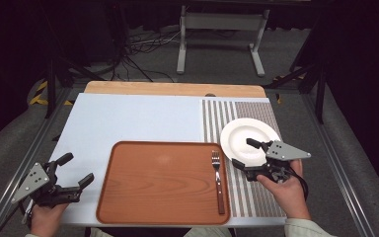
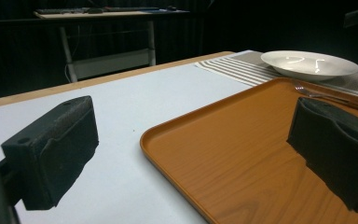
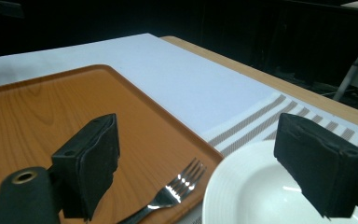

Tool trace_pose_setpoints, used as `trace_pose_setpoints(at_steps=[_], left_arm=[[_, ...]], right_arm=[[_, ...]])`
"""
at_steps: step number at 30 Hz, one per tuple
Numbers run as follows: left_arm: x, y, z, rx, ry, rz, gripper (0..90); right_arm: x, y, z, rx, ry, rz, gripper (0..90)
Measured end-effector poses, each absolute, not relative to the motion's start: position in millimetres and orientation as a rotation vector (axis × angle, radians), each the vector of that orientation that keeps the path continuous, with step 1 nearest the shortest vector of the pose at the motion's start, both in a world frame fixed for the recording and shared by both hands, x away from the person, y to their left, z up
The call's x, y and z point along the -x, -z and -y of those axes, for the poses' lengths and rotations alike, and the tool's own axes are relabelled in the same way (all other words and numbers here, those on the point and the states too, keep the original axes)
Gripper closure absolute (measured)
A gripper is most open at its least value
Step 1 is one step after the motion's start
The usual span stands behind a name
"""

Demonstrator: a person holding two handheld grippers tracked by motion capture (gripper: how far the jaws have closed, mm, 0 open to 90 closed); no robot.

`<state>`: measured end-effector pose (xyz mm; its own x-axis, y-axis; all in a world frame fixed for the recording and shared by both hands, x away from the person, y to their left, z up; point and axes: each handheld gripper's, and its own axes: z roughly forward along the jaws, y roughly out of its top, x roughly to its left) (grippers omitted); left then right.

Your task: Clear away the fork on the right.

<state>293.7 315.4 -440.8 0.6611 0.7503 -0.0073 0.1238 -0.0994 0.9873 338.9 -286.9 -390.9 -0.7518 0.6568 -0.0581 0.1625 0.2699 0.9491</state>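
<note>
An orange-brown wooden tray lies at the front middle of the table, with a metal fork along its right edge, tines pointing away. A white plate rests on the striped placemat to the tray's right. My right gripper hovers open over the plate's near edge, its jaws pointing left toward the fork, nothing between them. In the right gripper view the fork and the plate lie between the jaws. My left gripper is open and holds nothing, left of the tray over the pale blue table cover.
The pale blue cover spans the table's left and middle, with a wooden strip along the far edge. Behind the table stand a white desk frame and cables on the floor. In the left gripper view the tray rim lies close ahead.
</note>
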Motion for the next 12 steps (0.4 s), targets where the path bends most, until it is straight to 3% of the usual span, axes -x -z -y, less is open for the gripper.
trace_pose_setpoints(at_steps=[12], left_arm=[[-293.6,441.8,-315.6,-1.611,-0.615,-0.740,2.3]], right_arm=[[-325.1,431.8,311.6,-0.856,-1.521,-2.056,14.7]])
